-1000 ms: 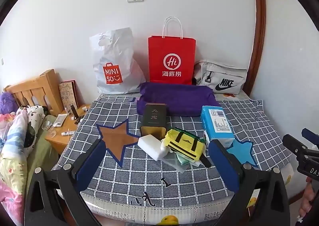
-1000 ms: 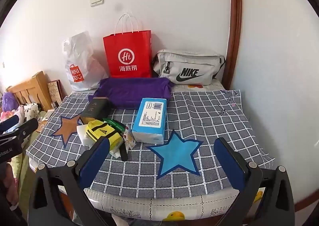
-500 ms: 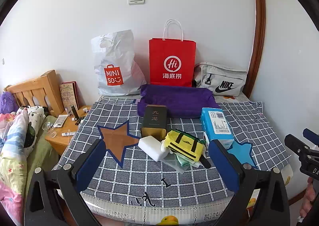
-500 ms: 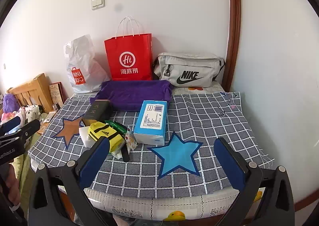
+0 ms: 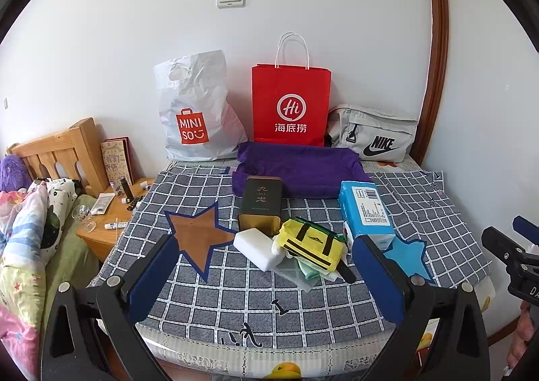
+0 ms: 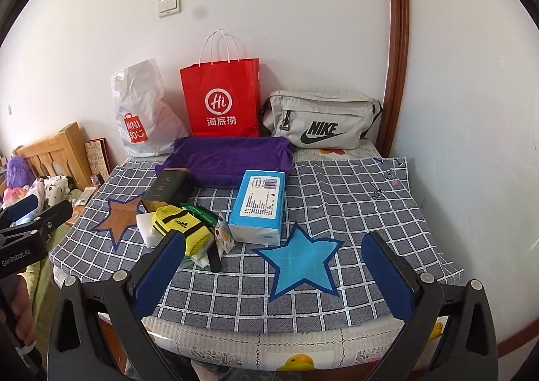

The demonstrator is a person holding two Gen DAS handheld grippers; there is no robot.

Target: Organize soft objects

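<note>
A pile lies mid-table on the checked cloth (image 5: 256, 300): a yellow pouch (image 5: 311, 243), a white sponge block (image 5: 257, 246), a blue tissue pack (image 5: 365, 212), a dark tin box (image 5: 261, 201) and thin plastic packets. A purple fabric tray (image 5: 299, 167) sits behind them. In the right wrist view the pouch (image 6: 178, 222), tissue pack (image 6: 259, 206) and tray (image 6: 232, 159) show too. My left gripper (image 5: 266, 275) is open and empty, short of the pile. My right gripper (image 6: 274, 275) is open and empty above the blue star patch (image 6: 301, 261).
A white Miniso bag (image 5: 195, 111), a red paper bag (image 5: 291, 105) and a grey Nike waist bag (image 5: 374, 137) stand against the back wall. A brown star patch (image 5: 197, 234) lies left on the cloth. A wooden nightstand (image 5: 107, 222) and bed lie left.
Both cameras have tilted slightly, so the scene sits a little lower in each view. Both grippers stay open and empty; nothing on the table has moved.
</note>
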